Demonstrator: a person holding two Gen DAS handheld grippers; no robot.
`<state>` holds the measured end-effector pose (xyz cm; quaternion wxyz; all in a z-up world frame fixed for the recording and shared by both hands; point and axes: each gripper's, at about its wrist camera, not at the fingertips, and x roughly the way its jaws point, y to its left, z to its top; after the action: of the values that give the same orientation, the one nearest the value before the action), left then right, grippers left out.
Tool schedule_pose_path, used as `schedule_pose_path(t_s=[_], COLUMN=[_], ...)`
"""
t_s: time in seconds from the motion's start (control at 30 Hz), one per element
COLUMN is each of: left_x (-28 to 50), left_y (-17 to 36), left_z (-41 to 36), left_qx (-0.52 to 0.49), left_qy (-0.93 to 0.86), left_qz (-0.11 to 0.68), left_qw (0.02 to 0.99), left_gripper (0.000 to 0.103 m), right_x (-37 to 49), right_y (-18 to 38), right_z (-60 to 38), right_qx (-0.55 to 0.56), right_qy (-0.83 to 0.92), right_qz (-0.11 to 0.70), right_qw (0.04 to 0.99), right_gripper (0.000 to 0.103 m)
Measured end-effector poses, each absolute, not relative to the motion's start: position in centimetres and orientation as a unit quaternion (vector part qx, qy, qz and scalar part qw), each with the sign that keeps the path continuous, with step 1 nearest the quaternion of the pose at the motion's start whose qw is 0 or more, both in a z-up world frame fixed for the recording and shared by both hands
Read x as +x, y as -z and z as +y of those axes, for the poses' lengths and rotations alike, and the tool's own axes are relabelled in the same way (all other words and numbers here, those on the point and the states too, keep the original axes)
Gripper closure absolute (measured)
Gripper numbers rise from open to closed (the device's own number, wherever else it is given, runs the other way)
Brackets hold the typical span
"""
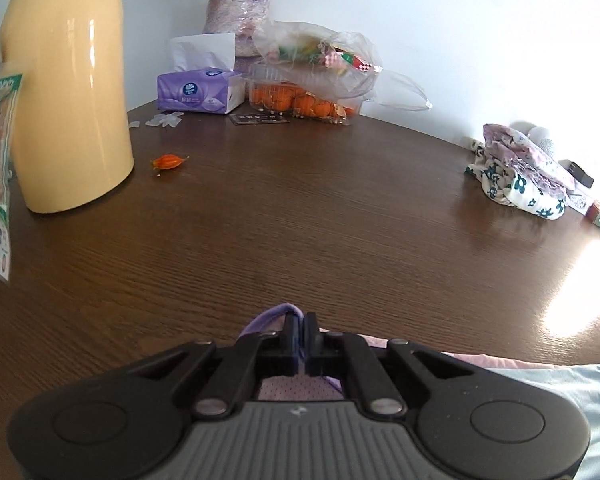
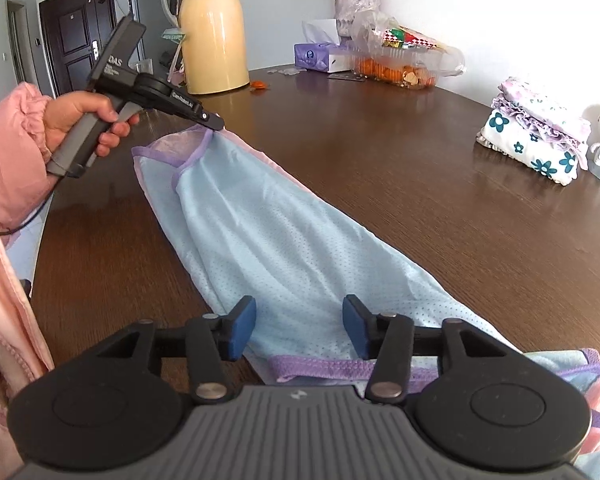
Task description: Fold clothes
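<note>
A light blue mesh garment (image 2: 284, 248) with purple trim and a pink inner layer lies stretched along the near side of the brown table (image 2: 380, 152). My left gripper (image 1: 302, 330) is shut on the purple trim (image 1: 272, 314) at the garment's far corner; in the right wrist view the left gripper (image 2: 214, 124) pinches that corner, held by a hand in a pink sleeve. My right gripper (image 2: 300, 326) stands open above the garment's near end, its blue pads (image 2: 242, 330) on either side of the cloth, just beyond the purple hem (image 2: 320, 368).
A cream thermos jug (image 2: 212, 40) stands at the table's far left. Along the back are a tissue box (image 2: 320, 56), a tub of oranges (image 2: 392, 70) and a flower vase (image 2: 358, 8). Folded floral clothes (image 2: 536, 140) are stacked at the right. A small orange scrap (image 1: 168, 162) lies near the jug.
</note>
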<state>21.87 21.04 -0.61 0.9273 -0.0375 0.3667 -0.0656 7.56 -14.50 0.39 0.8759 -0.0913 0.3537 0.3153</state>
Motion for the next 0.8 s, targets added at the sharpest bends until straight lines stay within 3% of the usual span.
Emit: schedule_pose_path(t_s=[0.07, 0.2, 0.23, 0.33, 0.53, 0.8], left_x=[21.5, 20.2, 19.3, 16.2, 11.3, 11.0], left_y=[0.4, -0.5, -1.1, -2.7, -2.1, 0.8], left_z=[21.0, 20.5, 20.1, 17.1, 9.1, 7.6], left_qx=[-0.037, -0.023, -0.010, 0.039, 0.095, 0.107], left_qy=[0.065, 0.048, 0.035, 0.068, 0.241, 0.224], left_qz=[0.361, 0.340, 0.327, 0.291, 0.293, 0.331], left_qw=[0.929, 0.939, 0.944, 0.954, 0.920, 0.910], left_gripper=[0.099, 0.071, 0.070, 0.069, 0.069, 0.074], right_x=[7.5, 7.1, 7.1, 7.4, 8.4, 7.4], right_y=[-0.5, -1.8, -2.2, -2.6, -1.6, -0.4], right_z=[-14.6, -15.7, -16.0, -16.6, -15.3, -17.2], right_qx=[-0.087, -0.076, -0.075, -0.082, -0.099, -0.100], right_qy=[-0.315, -0.302, -0.296, -0.281, -0.290, -0.250], right_qz=[0.353, 0.330, 0.326, 0.323, 0.337, 0.344], right_qw=[0.877, 0.891, 0.895, 0.900, 0.890, 0.899], right_gripper=[0.051, 0.051, 0.051, 0.051, 0.051, 0.048])
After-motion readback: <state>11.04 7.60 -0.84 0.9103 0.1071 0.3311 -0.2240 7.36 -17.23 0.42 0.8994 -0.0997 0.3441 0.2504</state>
